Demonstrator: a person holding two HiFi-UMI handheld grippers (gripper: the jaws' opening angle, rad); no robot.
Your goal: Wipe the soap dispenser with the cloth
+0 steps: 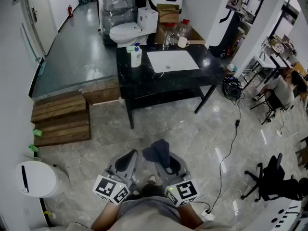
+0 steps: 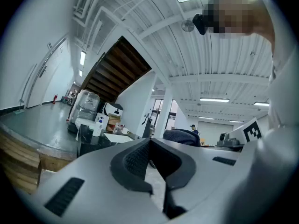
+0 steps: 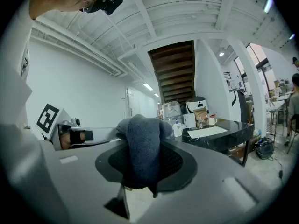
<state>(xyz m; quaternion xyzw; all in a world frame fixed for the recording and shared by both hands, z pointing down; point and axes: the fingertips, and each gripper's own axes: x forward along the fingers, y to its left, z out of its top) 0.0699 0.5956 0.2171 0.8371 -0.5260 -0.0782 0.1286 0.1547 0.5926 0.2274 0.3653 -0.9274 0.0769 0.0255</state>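
A white soap dispenser [image 1: 136, 56] with a blue top stands at the left end of the black counter [image 1: 211, 66], far ahead of me; it also shows small in the left gripper view as the dispenser [image 2: 97, 125] and in the right gripper view [image 3: 177, 128]. My right gripper [image 1: 162, 154] is shut on a dark blue-grey cloth [image 3: 142, 150], which bulges up out of the jaws; the cloth [image 1: 159, 151] shows in the head view too. My left gripper [image 1: 127, 160] is shut with nothing in it, close beside the right one, both held level near my body.
A white basin [image 1: 172, 60] is set in the counter, with a mug [image 1: 183, 42] and jars behind it. A toilet [image 1: 126, 32] stands past the counter. Wooden steps [image 1: 61, 119] lie left, a white bin [image 1: 37, 178] near left, cables [image 1: 230, 143] and a chair [image 1: 269, 177] right.
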